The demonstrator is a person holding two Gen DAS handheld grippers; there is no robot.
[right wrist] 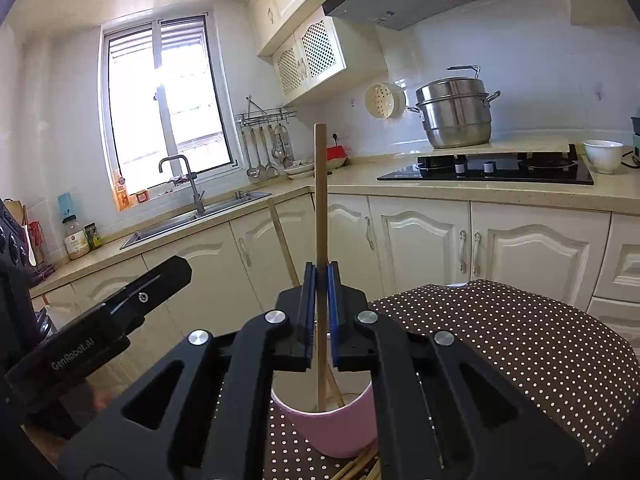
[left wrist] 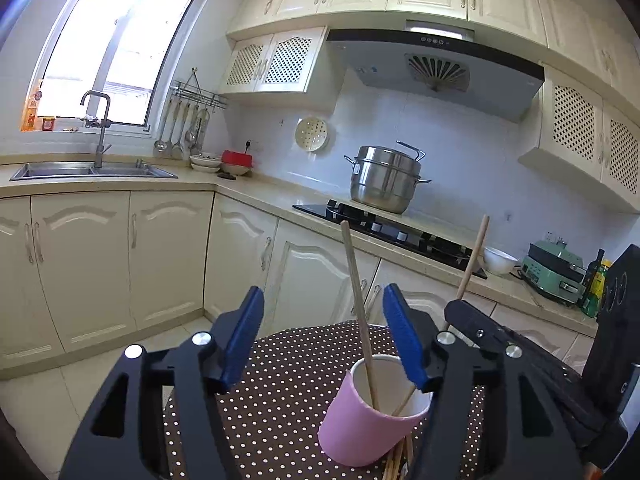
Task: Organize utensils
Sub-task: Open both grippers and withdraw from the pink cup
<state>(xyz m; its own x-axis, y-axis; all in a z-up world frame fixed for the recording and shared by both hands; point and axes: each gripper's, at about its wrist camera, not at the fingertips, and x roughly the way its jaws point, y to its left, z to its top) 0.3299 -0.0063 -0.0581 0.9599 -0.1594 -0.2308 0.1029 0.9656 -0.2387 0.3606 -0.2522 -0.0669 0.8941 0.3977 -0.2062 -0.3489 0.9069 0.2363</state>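
A pink cup (left wrist: 372, 412) stands on the brown dotted tablecloth (left wrist: 276, 400). One wooden chopstick (left wrist: 356, 280) leans in the cup and rises between the blue fingers of my left gripper (left wrist: 323, 292), which is open and clear of it. In the right wrist view my right gripper (right wrist: 320, 270) is shut on a second, upright chopstick (right wrist: 320, 200) whose lower end is inside the cup (right wrist: 336, 428). The leaning chopstick (right wrist: 284, 240) shows to its left. Several more chopsticks (right wrist: 360, 468) lie on the cloth beside the cup's base.
Cream cabinets and a counter run behind the table. A black hob (left wrist: 392, 232) carries a steel steamer pot (left wrist: 384, 180); a white bowl (left wrist: 500, 260) and a green appliance (left wrist: 554, 272) stand at the right. The sink (left wrist: 92, 170) sits under the window.
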